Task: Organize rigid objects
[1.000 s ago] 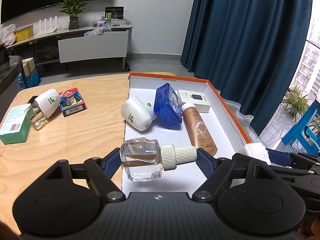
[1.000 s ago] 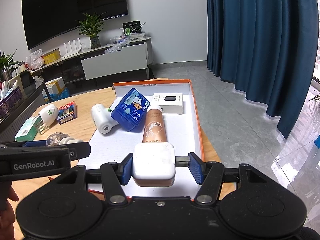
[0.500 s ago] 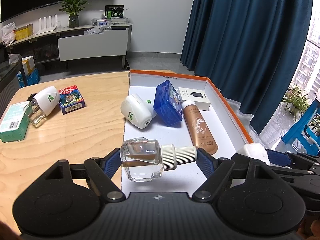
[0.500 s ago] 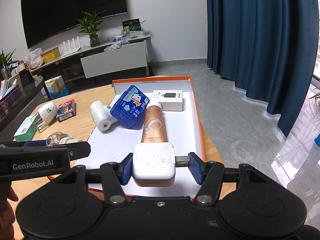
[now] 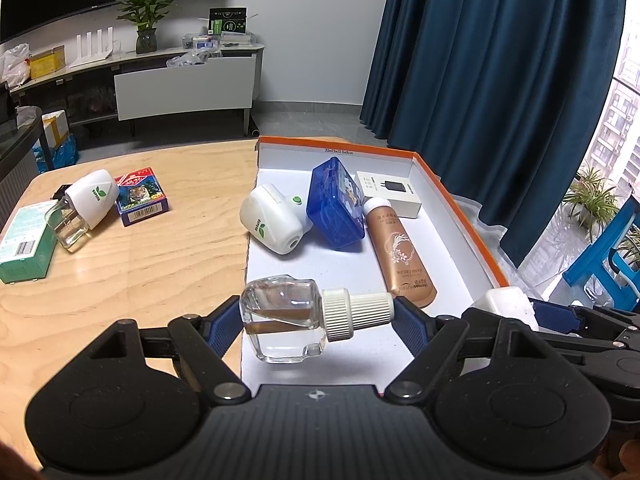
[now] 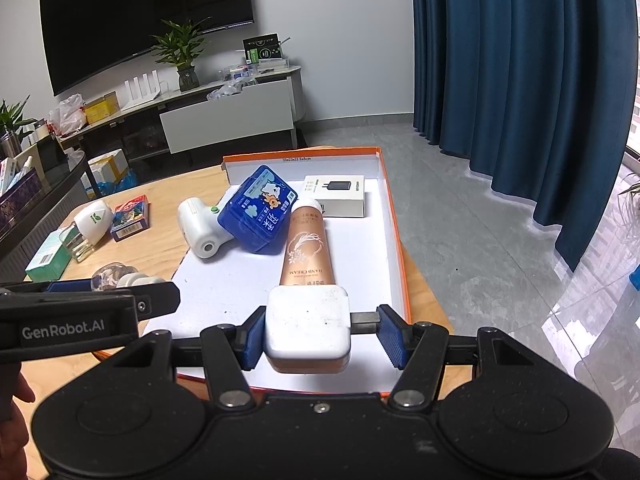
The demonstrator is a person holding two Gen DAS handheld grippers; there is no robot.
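My left gripper (image 5: pixel 318 322) is shut on a clear glass bottle (image 5: pixel 284 324) with a white ribbed cap. It grips the bottle end to end, just above the near left corner of the orange-rimmed white tray (image 5: pixel 456 216). My right gripper (image 6: pixel 322 336) is shut on a white square plug adapter (image 6: pixel 307 324). One pad presses on the adapter's body and the other on its prongs, over the tray's (image 6: pixel 394 232) near end. Each gripper also shows at the edge of the other wrist view.
In the tray lie a white plug-in device (image 5: pixel 272 220), a blue box (image 5: pixel 336 204), a brown hand cream tube (image 5: pixel 400 252) and a white charger box (image 5: pixel 388 194). On the wooden table to the left are a white-topped bottle (image 5: pixel 86 204), a card pack (image 5: pixel 142 196) and a green box (image 5: pixel 24 240).
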